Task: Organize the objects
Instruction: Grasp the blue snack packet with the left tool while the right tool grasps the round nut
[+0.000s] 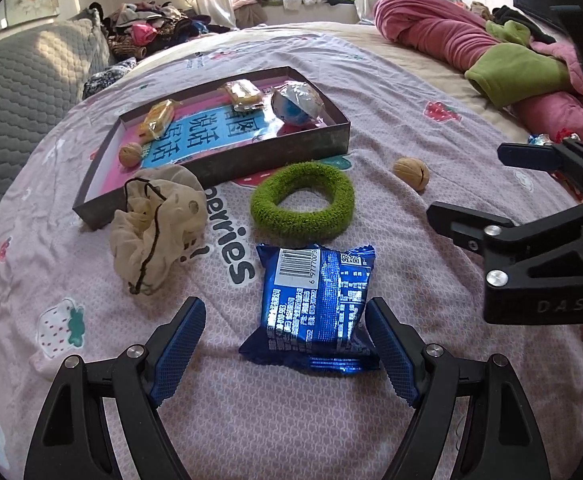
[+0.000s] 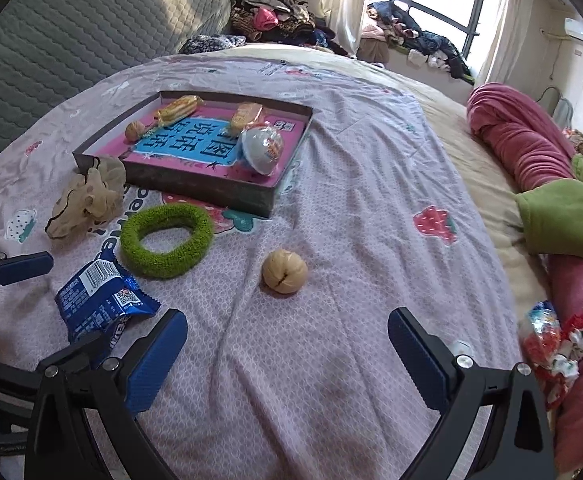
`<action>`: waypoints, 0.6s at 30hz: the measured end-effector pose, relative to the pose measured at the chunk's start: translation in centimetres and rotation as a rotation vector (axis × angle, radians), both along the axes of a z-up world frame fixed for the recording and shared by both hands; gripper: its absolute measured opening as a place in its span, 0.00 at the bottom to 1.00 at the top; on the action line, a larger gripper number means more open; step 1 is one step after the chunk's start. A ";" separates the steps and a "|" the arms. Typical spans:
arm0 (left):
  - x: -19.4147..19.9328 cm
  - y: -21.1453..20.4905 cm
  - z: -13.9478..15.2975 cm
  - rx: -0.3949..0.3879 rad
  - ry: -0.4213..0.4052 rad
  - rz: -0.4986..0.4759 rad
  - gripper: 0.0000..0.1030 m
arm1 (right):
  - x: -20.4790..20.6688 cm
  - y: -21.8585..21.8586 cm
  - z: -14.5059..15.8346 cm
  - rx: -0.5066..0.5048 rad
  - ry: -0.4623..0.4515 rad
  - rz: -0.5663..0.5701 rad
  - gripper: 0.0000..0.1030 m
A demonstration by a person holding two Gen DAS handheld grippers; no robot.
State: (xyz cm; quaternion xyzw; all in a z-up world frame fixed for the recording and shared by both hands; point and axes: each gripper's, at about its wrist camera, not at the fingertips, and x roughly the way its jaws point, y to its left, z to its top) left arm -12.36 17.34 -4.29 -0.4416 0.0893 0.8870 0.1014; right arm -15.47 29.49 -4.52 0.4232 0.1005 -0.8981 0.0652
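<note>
The left hand-held gripper (image 1: 285, 350) hangs over the bed (image 1: 391, 128) with its jaws wide apart, and the blue snack packet (image 1: 315, 300) lies flat on the pink strawberry-print sheet (image 1: 251, 420) between its two blue pads. The right-hand pad sits just beside the packet's edge; whether it touches is hard to tell through the fisheye bend. The right hand-held gripper (image 2: 287, 354) is open too, with nothing between its pads, and a walnut (image 2: 284, 271) rests on the sheet ahead of it.

Beyond the packet lies a green hair tie (image 1: 302, 204), and to its left a crumpled beige scrunchie (image 1: 157, 226) touching the front wall of the shallow box (image 1: 275, 156). Inside the box are a second walnut (image 1: 130, 154), two yellow wrapped snacks (image 1: 156, 119) and a round foil-wrapped sweet (image 1: 297, 102). A few red-and-white wrapped sweets (image 2: 551, 344) lie near the pink blanket (image 2: 519, 136) at the right.
</note>
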 end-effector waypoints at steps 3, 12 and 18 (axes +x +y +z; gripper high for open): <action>-0.4 0.1 -0.3 0.007 -0.006 -0.001 0.81 | -0.8 0.3 -0.5 -0.020 -0.007 -0.007 0.98; -1.6 0.2 -1.4 0.020 -0.021 0.000 0.81 | -3.3 1.2 -1.8 -0.060 -0.030 -0.036 0.97; -2.3 0.0 -1.6 0.046 -0.027 0.007 0.81 | -4.4 0.9 -2.5 -0.064 -0.054 -0.023 0.91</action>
